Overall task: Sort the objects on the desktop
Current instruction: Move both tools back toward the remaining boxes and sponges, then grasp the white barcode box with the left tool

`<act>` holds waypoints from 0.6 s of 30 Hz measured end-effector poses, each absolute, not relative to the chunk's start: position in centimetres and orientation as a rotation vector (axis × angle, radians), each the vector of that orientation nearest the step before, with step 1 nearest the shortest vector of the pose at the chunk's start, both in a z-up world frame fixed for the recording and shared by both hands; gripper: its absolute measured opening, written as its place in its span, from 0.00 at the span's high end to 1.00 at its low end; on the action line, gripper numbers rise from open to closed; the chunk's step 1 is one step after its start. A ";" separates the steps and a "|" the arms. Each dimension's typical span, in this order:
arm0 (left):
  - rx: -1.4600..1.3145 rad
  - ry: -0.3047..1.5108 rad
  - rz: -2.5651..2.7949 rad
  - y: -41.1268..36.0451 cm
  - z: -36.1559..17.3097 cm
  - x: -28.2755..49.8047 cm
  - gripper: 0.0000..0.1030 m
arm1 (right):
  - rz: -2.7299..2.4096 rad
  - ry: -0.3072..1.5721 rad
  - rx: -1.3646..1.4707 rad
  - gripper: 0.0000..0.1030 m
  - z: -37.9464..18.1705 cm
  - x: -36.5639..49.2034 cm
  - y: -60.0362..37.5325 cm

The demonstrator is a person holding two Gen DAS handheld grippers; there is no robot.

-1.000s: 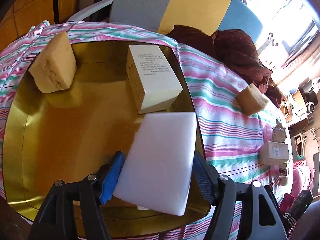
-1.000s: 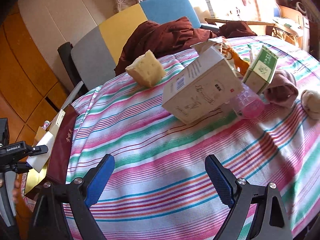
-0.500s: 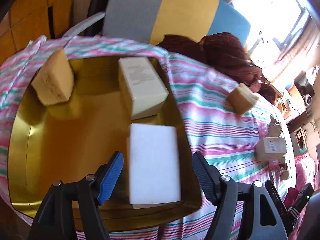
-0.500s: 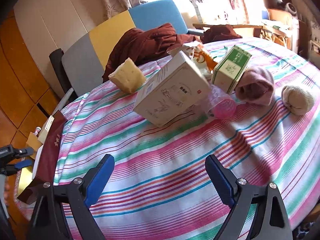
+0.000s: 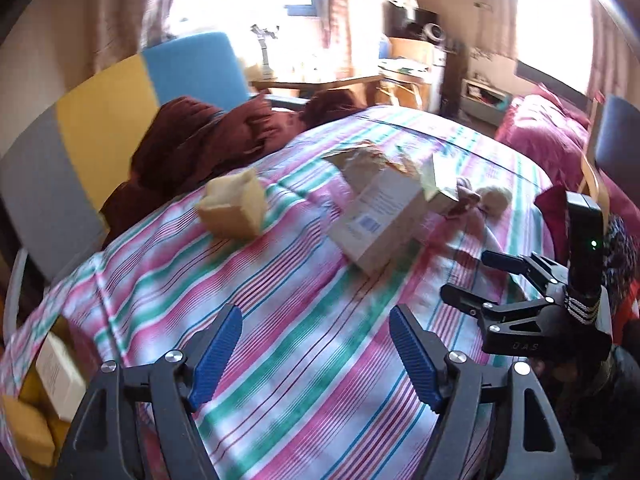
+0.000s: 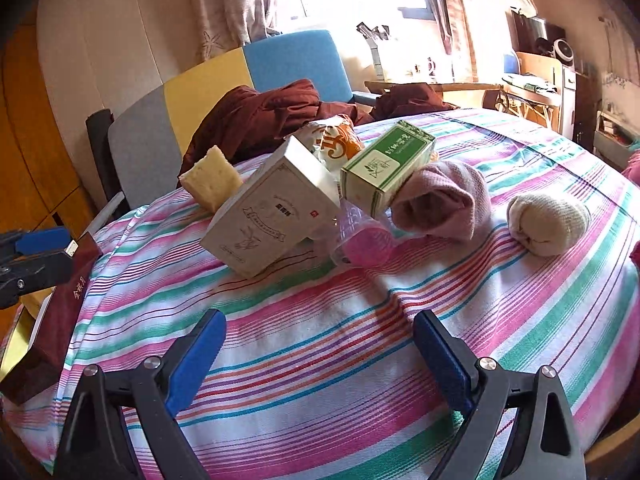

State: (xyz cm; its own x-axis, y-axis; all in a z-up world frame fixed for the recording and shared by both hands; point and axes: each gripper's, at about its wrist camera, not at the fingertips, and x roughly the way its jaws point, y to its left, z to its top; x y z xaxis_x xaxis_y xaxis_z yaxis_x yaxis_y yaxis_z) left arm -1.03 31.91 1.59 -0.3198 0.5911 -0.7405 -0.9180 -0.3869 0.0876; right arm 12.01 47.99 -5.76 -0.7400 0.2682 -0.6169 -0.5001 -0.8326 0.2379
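Observation:
My left gripper (image 5: 316, 360) is open and empty above the striped tablecloth (image 5: 280, 320), and shows at the left edge of the right wrist view (image 6: 36, 254). My right gripper (image 6: 318, 360) is open and empty too, in front of a pile: a yellow sponge (image 6: 210, 178), a tilted white box (image 6: 272, 216), a green box (image 6: 386, 166), a pink clear cup (image 6: 360, 240), a pink sock (image 6: 444, 200) and a cream sock (image 6: 548, 224). The left wrist view is blurred and shows the sponge (image 5: 234, 208), the white box (image 5: 376, 220) and the right gripper (image 5: 476, 278).
A gold tray (image 5: 28, 392) at the table's left end holds a white box (image 5: 56, 372) and a sponge (image 5: 24, 436); its maroon side (image 6: 60, 320) faces the right wrist camera. A snack bag (image 6: 332, 140) lies behind the pile. A chair with maroon cloth (image 6: 260, 120) stands behind the table.
My left gripper let go of the white foam block in the gold tray, then swung right toward the pile. The right gripper moved closer to the pile and stayed open.

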 end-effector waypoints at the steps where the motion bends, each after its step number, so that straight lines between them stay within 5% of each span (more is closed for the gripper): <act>1: -0.749 0.654 1.841 32.8 1.6 -1.0 0.23 | 2.536 0.555 -0.811 0.07 -6.0 12.1 48.2; 18: -0.644 0.963 1.463 43.9 -1.8 -2.0 0.20 | 2.659 0.661 -0.683 0.00 -7.4 12.6 49.8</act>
State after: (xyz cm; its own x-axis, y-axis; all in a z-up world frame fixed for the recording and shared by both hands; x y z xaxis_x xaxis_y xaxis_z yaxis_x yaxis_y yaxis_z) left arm -2.01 43.86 -1.83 -0.1374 0.5197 -0.8432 -0.9799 0.0528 0.1922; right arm 12.57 49.84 -7.45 -0.8358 0.1840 -0.5174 -0.4047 -0.8432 0.3539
